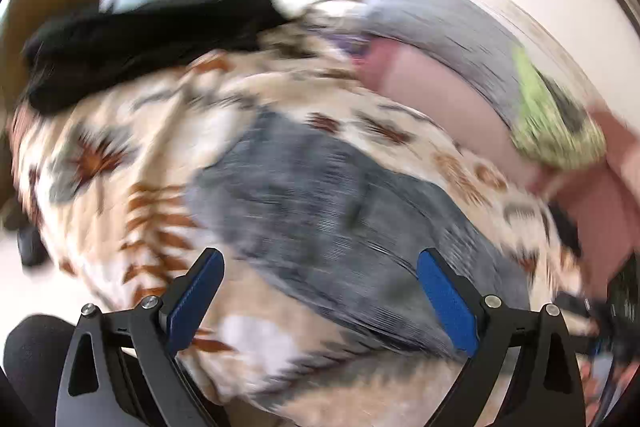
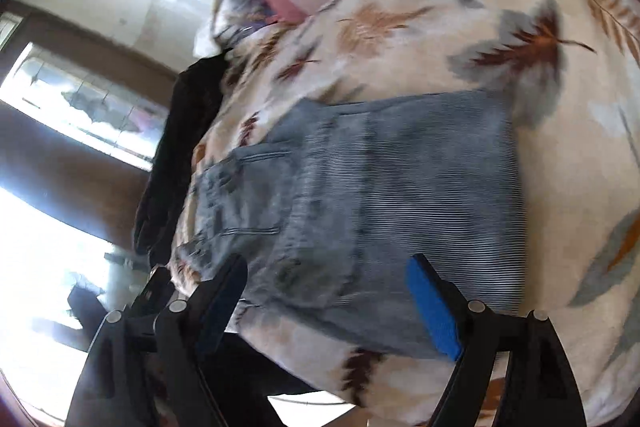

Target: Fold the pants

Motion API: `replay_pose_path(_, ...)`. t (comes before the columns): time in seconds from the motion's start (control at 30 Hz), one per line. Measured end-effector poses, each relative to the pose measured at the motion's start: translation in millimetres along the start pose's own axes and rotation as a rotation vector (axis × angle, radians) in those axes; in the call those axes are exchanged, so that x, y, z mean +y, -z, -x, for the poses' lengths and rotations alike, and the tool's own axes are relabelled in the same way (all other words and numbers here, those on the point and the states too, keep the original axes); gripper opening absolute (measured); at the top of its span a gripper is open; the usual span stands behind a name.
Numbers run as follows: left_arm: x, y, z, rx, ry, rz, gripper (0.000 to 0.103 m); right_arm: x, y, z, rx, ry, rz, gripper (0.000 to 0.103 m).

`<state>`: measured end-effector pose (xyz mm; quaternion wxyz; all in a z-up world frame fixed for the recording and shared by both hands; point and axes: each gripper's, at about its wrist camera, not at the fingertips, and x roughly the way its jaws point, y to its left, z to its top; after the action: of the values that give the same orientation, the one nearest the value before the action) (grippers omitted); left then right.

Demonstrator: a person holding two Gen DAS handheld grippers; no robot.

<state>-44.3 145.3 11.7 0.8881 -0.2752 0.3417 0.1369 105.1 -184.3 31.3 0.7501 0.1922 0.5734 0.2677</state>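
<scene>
Left wrist view, left to right: a black garment (image 1: 132,47) lies bunched at the far left edge of the bed (image 1: 100,155). The bed carries a cream cover printed with brown and grey leaf shapes; it looks soft and slightly rumpled. The pants (image 1: 320,211) lie at the centre of the cover, a blue-grey, faded denim block with straight edges. This compact outline suggests the fold is largely complete. To the right sit a grey pillow (image 1: 448,27) and a green item (image 1: 552,131), well apart from the pants. Motion blur hides fine detail.

The left gripper (image 1: 320,295) hangs above the near part of the pants. Its blue-padded fingers (image 1: 448,303) stand wide apart and hold nothing.

Right wrist view, left to right: bright windows, then the black garment, then the pants (image 2: 400,203). Stitched pocket seams and a gathered waistband show on the left portion; the right portion is flat, ribbed-looking cloth. The right gripper (image 2: 328,303) hovers over the near edge, fingers spread, empty, probably placed for a final smoothing or release.
</scene>
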Motion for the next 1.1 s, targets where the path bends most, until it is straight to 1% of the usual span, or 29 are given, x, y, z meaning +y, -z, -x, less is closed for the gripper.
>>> replay_pose_path(0.1, 40.4, -8.3, -15.9, 0.049, 0.021, 0.162, 0.097, 25.0, -1.4, -14.5, 0.033, -0.029, 0.021, 0.084)
replay_pose_path(0.2, 65.5, -14.6, -34.5, 0.104, 0.075, 0.269, 0.097, 50.6, -5.0, -38.3, 0.072, -0.034, 0.059, 0.084)
replay_pose_path(0.27, 71.3, -19.4, -48.4, 0.138, 0.106, 0.304, 0.097, 66.0, -5.3, -56.6, 0.102, -0.030, 0.082, 0.084)
replay_pose_path(0.33, 74.5, -24.2, -60.0, 0.151, 0.150, 0.330, 0.097, 74.3, -4.6, -69.4, 0.124, -0.033, 0.090, 0.084)
replay_pose_path(0.43, 79.3, -28.5, -76.2, 0.183, 0.179, 0.388, 0.097, 83.7, -5.0, -85.2, 0.144, -0.027, 0.093, 0.084)
replay_pose_path(0.5, 80.6, -31.6, -80.3, 0.175, 0.180, 0.405, 0.096, 87.1, -9.0, -93.7, 0.150, -0.038, 0.081, 0.084)
replay_pose_path(0.57, 78.2, -36.3, -82.2, 0.165, 0.197, 0.405, 0.096, 88.5, -15.3, -102.5, 0.155, -0.051, 0.055, 0.084)
replay_pose_path(0.6, 78.4, -38.7, -83.3, 0.161, 0.199, 0.410, 0.094, 88.2, -18.3, -104.7, 0.155, -0.054, 0.046, 0.084)
replay_pose_path(0.63, 78.1, -40.2, -83.5, 0.154, 0.208, 0.415, 0.084, 88.6, -22.4, -108.4, 0.153, -0.062, 0.026, 0.084)
replay_pose_path(0.67, 76.6, -41.4, -85.0, 0.152, 0.205, 0.405, 0.077, 90.0, -25.4, -110.7, 0.155, -0.073, 0.017, 0.084)
replay_pose_path(0.7, 76.2, -40.9, -84.7, 0.154, 0.189, 0.389, 0.061, 92.2, -29.7, -114.1, 0.158, -0.094, 0.005, 0.084)
replay_pose_path(0.73, 75.2, -40.5, -88.2, 0.161, 0.174, 0.374, 0.048, 94.5, -35.4, -119.0, 0.159, -0.114, -0.006, 0.084)
replay_pose_path(0.77, 76.2, -39.5, -90.5, 0.166, 0.164, 0.370, 0.044, 95.4, -40.8, -122.7, 0.163, -0.129, -0.014, 0.084)
replay_pose_path(0.83, 80.0, -36.5, -93.5, 0.167, 0.140, 0.370, 0.030, 94.3, -54.0, -137.9, 0.168, -0.136, -0.059, 0.084)
replay_pose_path(0.87, 81.2, -36.3, -94.0, 0.165, 0.136, 0.369, 0.028, 92.2, -59.3, -145.6, 0.170, -0.131, -0.082, 0.084)
replay_pose_path(0.93, 82.4, -36.2, -94.1, 0.158, 0.130, 0.358, 0.021, 85.1, -70.1, -170.6, 0.195, -0.127, -0.113, 0.084)
replay_pose_path(0.97, 82.1, -36.1, -94.7, 0.155, 0.123, 0.348, 0.020, 79.1, -72.5, -183.0, 0.212, -0.098, -0.129, 0.084)
replay_pose_path(1.0, 82.5, -35.4, -95.4, 0.153, 0.122, 0.346, 0.019, 69.3, -72.8, -197.8, 0.246, -0.044, -0.161, 0.084)
replay_pose_path(1.03, 82.5, -35.1, -95.3, 0.152, 0.122, 0.341, 0.019, 61.2, -72.3, -207.5, 0.271, -0.029, -0.206, 0.084)
replay_pose_path(1.07, 82.4, -35.3, -95.2, 0.151, 0.122, 0.334, 0.019, 63.3, -75.2, -204.5, 0.260, -0.033, -0.212, 0.084)
replay_pose_path(1.1, 82.5, -35.6, -95.0, 0.150, 0.123, 0.329, 0.019, 70.7, -79.9, -199.5, 0.261, -0.047, -0.191, 0.084)
